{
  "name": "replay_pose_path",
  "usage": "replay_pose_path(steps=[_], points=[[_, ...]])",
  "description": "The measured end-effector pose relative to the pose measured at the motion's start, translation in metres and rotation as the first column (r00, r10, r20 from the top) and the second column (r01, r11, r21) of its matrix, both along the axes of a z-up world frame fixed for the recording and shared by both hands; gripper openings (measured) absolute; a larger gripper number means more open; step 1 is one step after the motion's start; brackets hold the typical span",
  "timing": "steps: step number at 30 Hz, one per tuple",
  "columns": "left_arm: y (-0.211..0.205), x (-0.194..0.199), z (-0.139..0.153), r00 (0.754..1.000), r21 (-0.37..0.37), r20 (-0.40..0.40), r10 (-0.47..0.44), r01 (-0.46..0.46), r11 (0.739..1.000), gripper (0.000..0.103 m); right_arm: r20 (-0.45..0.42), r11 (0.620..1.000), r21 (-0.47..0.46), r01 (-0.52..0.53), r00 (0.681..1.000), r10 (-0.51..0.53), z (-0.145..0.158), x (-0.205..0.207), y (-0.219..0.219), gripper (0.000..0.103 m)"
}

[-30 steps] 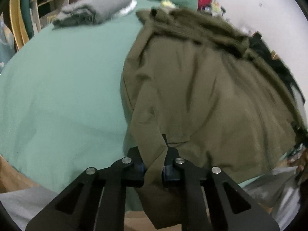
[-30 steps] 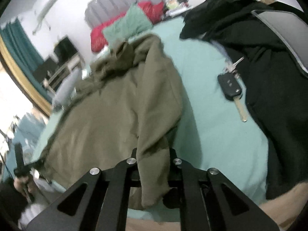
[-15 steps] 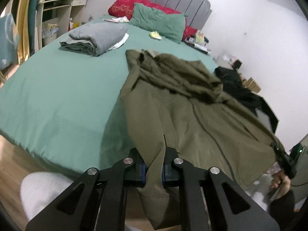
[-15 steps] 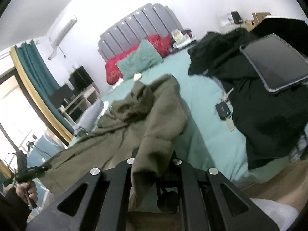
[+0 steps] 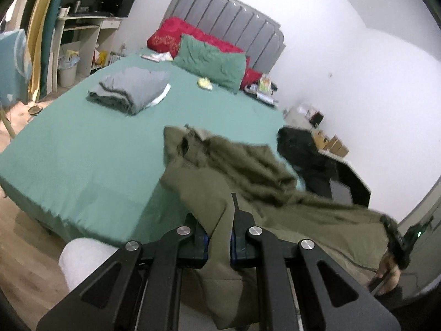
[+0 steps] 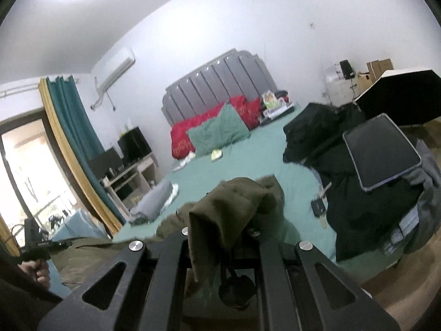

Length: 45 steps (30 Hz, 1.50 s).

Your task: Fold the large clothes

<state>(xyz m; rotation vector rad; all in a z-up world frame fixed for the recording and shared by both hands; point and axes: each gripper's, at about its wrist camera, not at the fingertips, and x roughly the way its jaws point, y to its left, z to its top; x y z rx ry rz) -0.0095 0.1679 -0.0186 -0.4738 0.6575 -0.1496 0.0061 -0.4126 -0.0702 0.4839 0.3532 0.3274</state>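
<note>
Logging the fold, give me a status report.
Left gripper and right gripper both shut on olive jacket, hem raised off bed. Car key, black clothes lie alongside.

The left wrist camera sits just behind its black fingers [image 5: 239, 237] at the foot of the bed [image 5: 91, 149], tilted down across the green sheet toward the grey headboard [image 5: 226, 19] — fabric fills the near foreground. The right wrist camera looks from the same end at a flatter angle, taking in wall, ceiling light and the green curtain [image 6: 74, 127] at left, its own fingers mostly hidden under cloth. Both views share the headboard, the red pillows [image 6: 193, 129], the green pillow [image 5: 212, 60] and the folded grey bundle [image 5: 129, 88] — and each catches the other gripper at its frame edge.
</note>
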Motion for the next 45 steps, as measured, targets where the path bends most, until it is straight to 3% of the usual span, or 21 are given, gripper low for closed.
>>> replay_pose_path(steps=[4, 9, 14, 17, 23, 26, 29, 32, 34, 35, 36, 37, 39, 42, 44, 45], points=[[-0.001, 0.036, 0.005, 0.999, -0.001, 0.032, 0.015, -0.015, 1.000, 0.012, 0.035, 0.999, 0.039, 0.036, 0.999, -0.038, 0.005, 0.037, -0.005, 0.007], [0.008, 0.121, -0.001, 0.998, -0.054, 0.038, 0.043, -0.041, 0.998, 0.012, 0.070, 0.995, 0.069, 0.078, 0.994, -0.083, 0.008, 0.096, -0.005, 0.007], [0.015, 0.207, -0.019, 0.998, -0.105, 0.006, 0.061, -0.060, 0.993, 0.012, 0.091, 0.995, 0.016, 0.097, 0.991, -0.098, 0.006, 0.179, 0.006, 0.008], [0.015, 0.256, -0.032, 0.997, -0.051, -0.012, 0.076, -0.076, 0.996, 0.013, 0.078, 0.995, -0.021, 0.102, 0.992, -0.100, -0.001, 0.233, 0.015, 0.008], [0.017, 0.349, -0.090, 0.986, 0.025, -0.117, 0.116, -0.114, 0.993, 0.014, -0.041, 0.993, -0.053, 0.110, 0.993, -0.112, -0.047, 0.339, 0.028, 0.008], [0.022, 0.385, -0.122, 0.974, 0.020, -0.181, 0.139, -0.138, 0.990, 0.017, -0.146, 0.992, -0.063, 0.112, 0.982, -0.120, -0.083, 0.386, 0.031, 0.009], [0.031, 0.415, -0.154, 0.955, -0.009, -0.256, 0.153, -0.160, 0.987, 0.023, -0.249, 0.986, -0.133, 0.097, 0.960, -0.128, -0.118, 0.421, 0.034, 0.013], [0.040, 0.425, -0.175, 0.942, -0.053, -0.288, 0.170, -0.193, 0.980, 0.034, -0.351, 0.981, -0.186, 0.046, 0.930, -0.110, -0.143, 0.448, 0.039, 0.027], [0.038, 0.418, -0.174, 0.951, -0.043, -0.252, 0.176, -0.193, 0.980, 0.049, -0.365, 0.985, -0.170, 0.022, 0.927, -0.083, -0.148, 0.451, 0.039, 0.055], [0.036, 0.411, -0.170, 0.956, -0.018, -0.224, 0.187, -0.196, 0.980, 0.056, -0.348, 0.986, -0.168, 0.002, 0.936, -0.061, -0.144, 0.449, 0.040, 0.061], [0.036, 0.400, -0.161, 0.962, 0.027, -0.171, 0.214, -0.213, 0.977, 0.070, -0.329, 0.984, -0.177, -0.012, 0.943, -0.047, -0.140, 0.447, 0.041, 0.077], [0.038, 0.393, -0.154, 0.963, 0.048, -0.133, 0.235, -0.230, 0.972, 0.073, -0.308, 0.981, -0.192, -0.025, 0.951, -0.037, -0.136, 0.443, 0.042, 0.094], [0.044, 0.374, -0.136, 0.960, 0.066, -0.055, 0.273, -0.270, 0.961, 0.075, -0.265, 0.974, -0.224, -0.015, 0.963, -0.045, -0.126, 0.432, 0.039, 0.101], [0.045, 0.356, -0.115, 0.959, 0.111, -0.007, 0.283, -0.281, 0.953, 0.076, -0.212, 0.962, -0.274, 0.019, 0.974, -0.079, -0.110, 0.411, 0.037, 0.101], [0.033, 0.356, -0.111, 0.982, 0.118, -0.023, 0.190, -0.186, 0.975, 0.076, -0.174, 0.954, -0.297, 0.042, 0.980, -0.097, -0.099, 0.396, 0.035, 0.101], [0.015, 0.360, -0.114, 0.994, 0.135, -0.068, 0.090, -0.081, 0.988, 0.076, -0.161, 0.953, -0.298, 0.052, 0.981, -0.104, -0.096, 0.390, 0.036, 0.101]])
